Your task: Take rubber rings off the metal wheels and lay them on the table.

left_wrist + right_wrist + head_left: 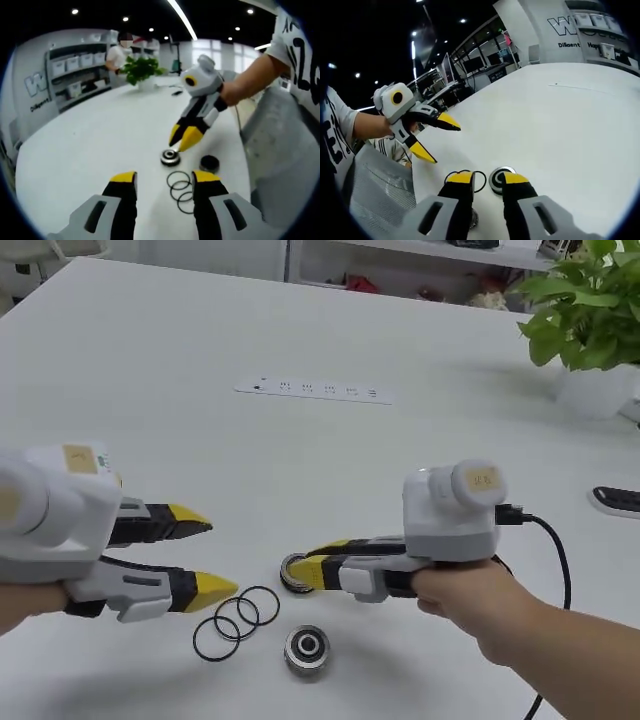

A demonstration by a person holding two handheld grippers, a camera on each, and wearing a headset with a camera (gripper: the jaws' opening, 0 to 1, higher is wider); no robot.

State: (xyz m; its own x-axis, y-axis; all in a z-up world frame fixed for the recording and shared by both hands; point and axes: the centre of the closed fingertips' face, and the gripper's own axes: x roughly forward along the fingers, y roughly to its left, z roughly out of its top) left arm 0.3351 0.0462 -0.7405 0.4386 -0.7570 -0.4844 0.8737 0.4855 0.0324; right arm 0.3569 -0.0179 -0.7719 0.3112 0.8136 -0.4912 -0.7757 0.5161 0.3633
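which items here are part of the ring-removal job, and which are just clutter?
Job:
- silver metal wheel at the tips of the right hand-held gripper
- second silver metal wheel, nearer the camera
- three loose black rubber rings, overlapping

Lying about:
- white power strip
- green potted plant
- flat black object at the right edge

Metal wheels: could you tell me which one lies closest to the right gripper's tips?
The farther wheel, at the tips of the right gripper; the other wheel lies well apart.
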